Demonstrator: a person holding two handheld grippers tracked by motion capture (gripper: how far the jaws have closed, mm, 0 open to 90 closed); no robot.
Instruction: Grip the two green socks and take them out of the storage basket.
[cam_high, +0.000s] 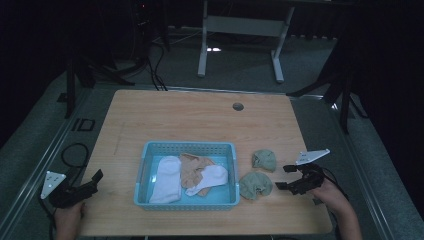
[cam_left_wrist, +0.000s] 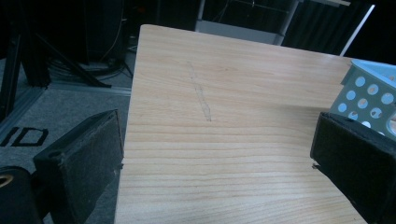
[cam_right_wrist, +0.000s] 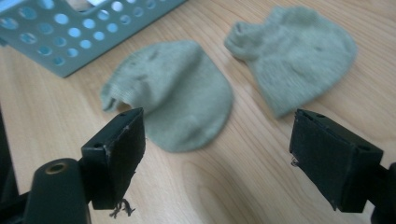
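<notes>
Right gripper (cam_high: 286, 177) sits at the near right of the wooden table (cam_high: 200, 112), jaws spread wide with nothing between them. It points at the near green sock (cam_high: 255, 185), a soft knitted, rounded lump lying on the bare wood just right of the basket (cam_high: 187, 147). The far green sock (cam_high: 264, 160), same knit and colour, lies just beyond it, apart from it.

Left gripper (cam_high: 90, 182) rests at the near left table edge, jaws spread, empty.

The basket is light blue plastic, rectangular, with round perforations in its walls. It holds a white sock (cam_high: 166, 179) at left, a beige sock (cam_high: 192, 167) in the middle, crumpled, and a second white sock (cam_high: 210, 178) overlapping the beige one.
</notes>
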